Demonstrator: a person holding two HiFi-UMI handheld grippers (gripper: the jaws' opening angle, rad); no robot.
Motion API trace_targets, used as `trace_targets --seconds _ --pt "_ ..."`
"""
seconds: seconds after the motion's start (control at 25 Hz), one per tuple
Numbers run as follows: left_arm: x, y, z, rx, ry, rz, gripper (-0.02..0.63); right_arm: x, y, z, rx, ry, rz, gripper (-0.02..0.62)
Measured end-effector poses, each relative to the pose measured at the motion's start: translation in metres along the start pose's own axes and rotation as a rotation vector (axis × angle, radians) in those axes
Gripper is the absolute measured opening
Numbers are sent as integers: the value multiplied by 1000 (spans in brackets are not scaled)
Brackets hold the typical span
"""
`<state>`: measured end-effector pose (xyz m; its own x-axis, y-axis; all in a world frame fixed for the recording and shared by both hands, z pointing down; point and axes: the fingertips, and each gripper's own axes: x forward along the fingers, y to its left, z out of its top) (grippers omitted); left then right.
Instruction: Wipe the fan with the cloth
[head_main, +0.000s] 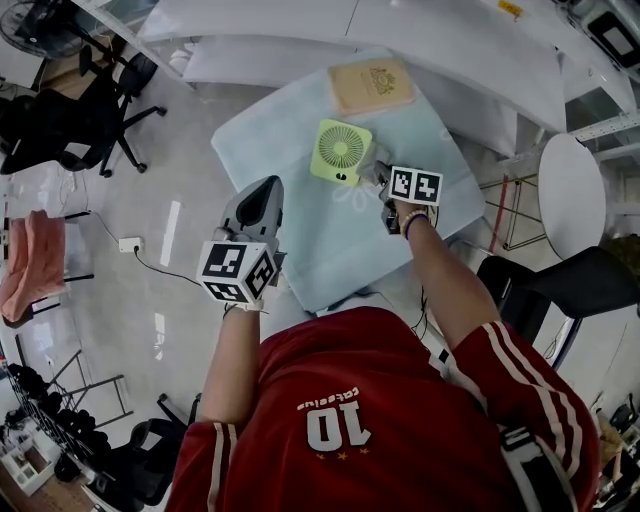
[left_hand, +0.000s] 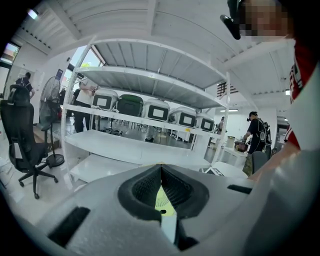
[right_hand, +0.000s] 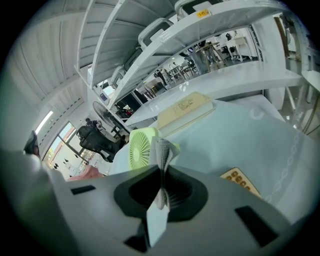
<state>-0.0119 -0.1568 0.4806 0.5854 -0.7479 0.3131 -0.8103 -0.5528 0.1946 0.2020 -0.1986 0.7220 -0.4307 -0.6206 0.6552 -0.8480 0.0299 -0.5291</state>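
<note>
A small lime-green square fan (head_main: 341, 152) stands on the pale blue tablecloth (head_main: 300, 240); in the right gripper view the fan (right_hand: 139, 149) is just beyond the jaws, grille facing me. My right gripper (head_main: 380, 175) is at the fan's right edge, shut on a folded grey cloth (right_hand: 163, 152) that sticks up between its jaws. My left gripper (head_main: 268, 190) hovers over the table's left part, short of the fan, with its jaws together and nothing in them. A sliver of the fan (left_hand: 161, 200) shows through the slit between them.
A tan flat book (head_main: 371, 85) lies behind the fan. A card with brown dots (right_hand: 240, 181) lies on the tablecloth to the right. White shelving (head_main: 420, 40) runs behind the table. A round white table (head_main: 572, 195) and a black chair (head_main: 570, 282) stand to the right, office chairs (head_main: 90, 110) to the left.
</note>
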Motion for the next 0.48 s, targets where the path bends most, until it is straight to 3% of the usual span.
trace_targets --seconds 0.48 --pt "-2 0 6 8 -6 -37 5 -16 -3 -2 23 -29 -34 20"
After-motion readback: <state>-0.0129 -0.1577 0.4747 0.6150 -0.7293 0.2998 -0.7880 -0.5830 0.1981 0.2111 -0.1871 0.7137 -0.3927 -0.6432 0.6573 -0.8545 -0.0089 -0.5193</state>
